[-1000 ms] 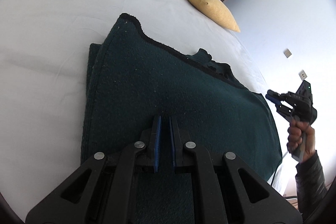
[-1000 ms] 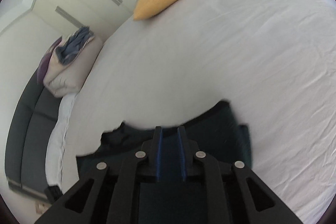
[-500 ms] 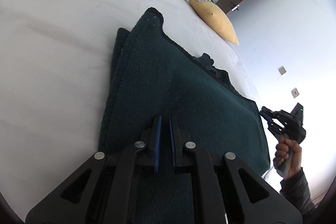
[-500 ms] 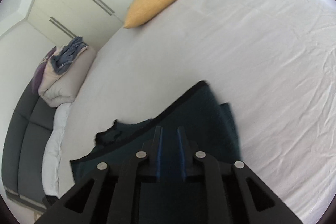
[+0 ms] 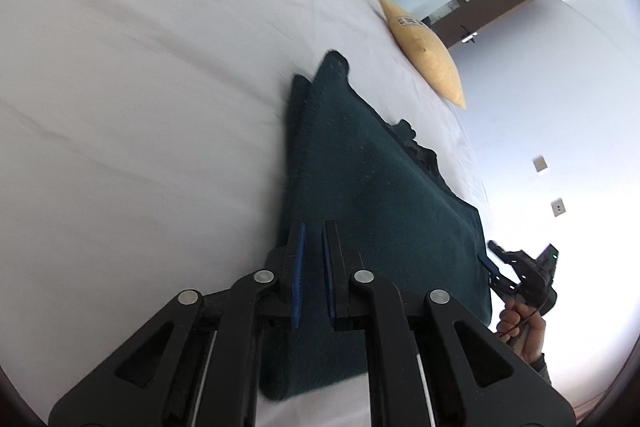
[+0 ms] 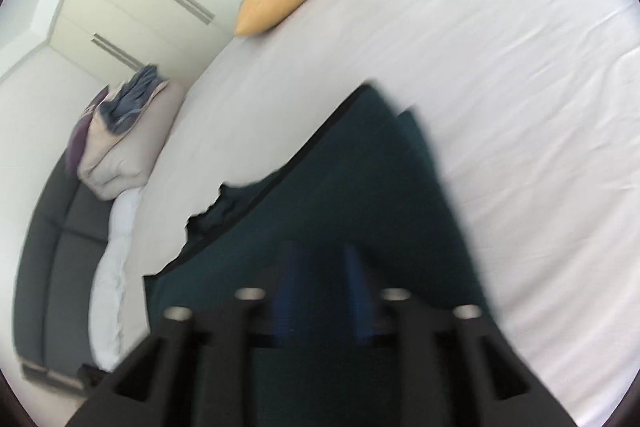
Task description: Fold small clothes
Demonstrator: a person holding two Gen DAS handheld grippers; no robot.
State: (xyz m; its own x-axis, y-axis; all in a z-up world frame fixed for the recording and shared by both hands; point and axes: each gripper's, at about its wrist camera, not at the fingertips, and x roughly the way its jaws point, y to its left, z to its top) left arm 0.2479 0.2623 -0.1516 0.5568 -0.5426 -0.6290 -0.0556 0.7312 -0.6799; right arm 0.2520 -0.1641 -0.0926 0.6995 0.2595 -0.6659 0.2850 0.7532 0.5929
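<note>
I observe the dark green garment (image 5: 376, 195) lying folded in layers on the white bed (image 5: 140, 87), black trim along one edge. My left gripper (image 5: 311, 239) and right gripper (image 6: 320, 259) have just been opening; both stand parted, gripping nothing.

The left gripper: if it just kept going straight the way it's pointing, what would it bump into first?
Most likely the dark green garment lying on the bed. The left gripper tilts down over it with its fingers slightly apart, nothing between them. Depth is hard to judge through the fisheye.
</note>
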